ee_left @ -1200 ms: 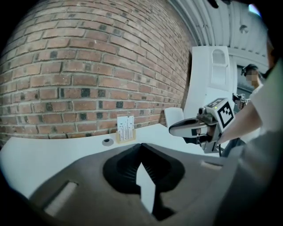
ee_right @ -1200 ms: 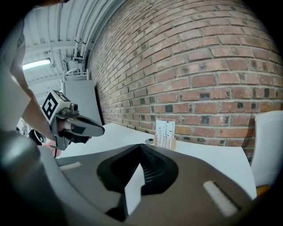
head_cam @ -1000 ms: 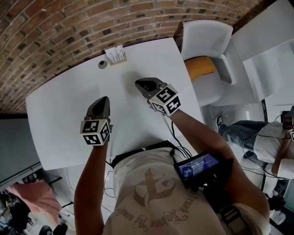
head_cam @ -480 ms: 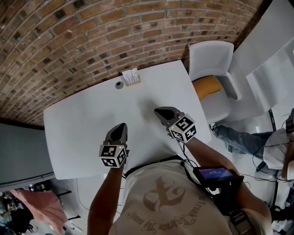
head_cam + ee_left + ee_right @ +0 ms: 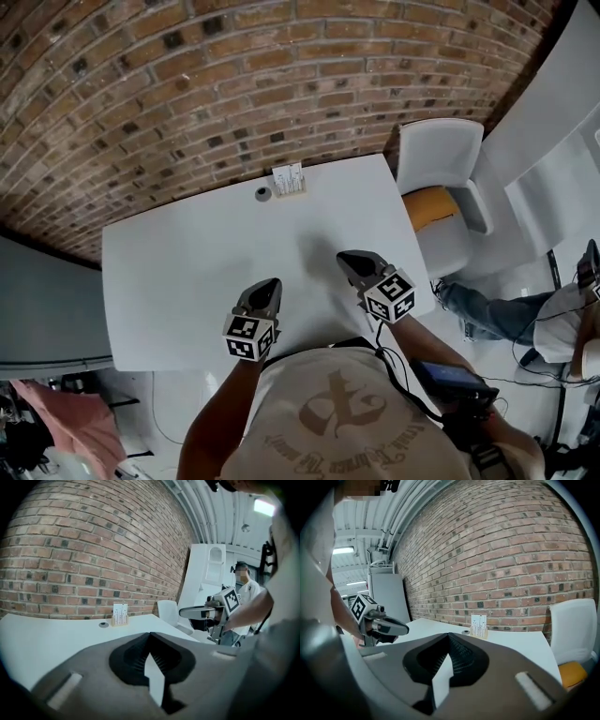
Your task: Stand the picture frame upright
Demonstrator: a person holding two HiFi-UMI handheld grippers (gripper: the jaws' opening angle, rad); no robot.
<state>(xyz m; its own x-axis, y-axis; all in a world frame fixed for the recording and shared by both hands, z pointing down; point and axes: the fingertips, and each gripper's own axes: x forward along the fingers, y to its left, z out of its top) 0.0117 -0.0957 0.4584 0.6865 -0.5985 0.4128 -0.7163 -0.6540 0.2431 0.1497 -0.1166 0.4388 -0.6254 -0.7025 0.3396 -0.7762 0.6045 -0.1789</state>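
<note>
Picture frame [image 5: 289, 179] already upright at far edge of bench [image 5: 178, 272], near brick wall [image 5: 187, 94], small disc [image 5: 262, 193] just beside. Task looks done.
Your left tool [image 5: 270, 284] and right tool [image 5: 345, 258]: both closed, empty, over near edge.
Next: keep clear of frame.
Wide bare bench between; chair [image 5: 441, 155] past right edge.

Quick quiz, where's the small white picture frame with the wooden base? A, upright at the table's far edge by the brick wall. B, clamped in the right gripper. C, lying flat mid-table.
A: the small white picture frame stands upright at the far edge of the white table, before the brick wall, beside a small grey disc.
</note>
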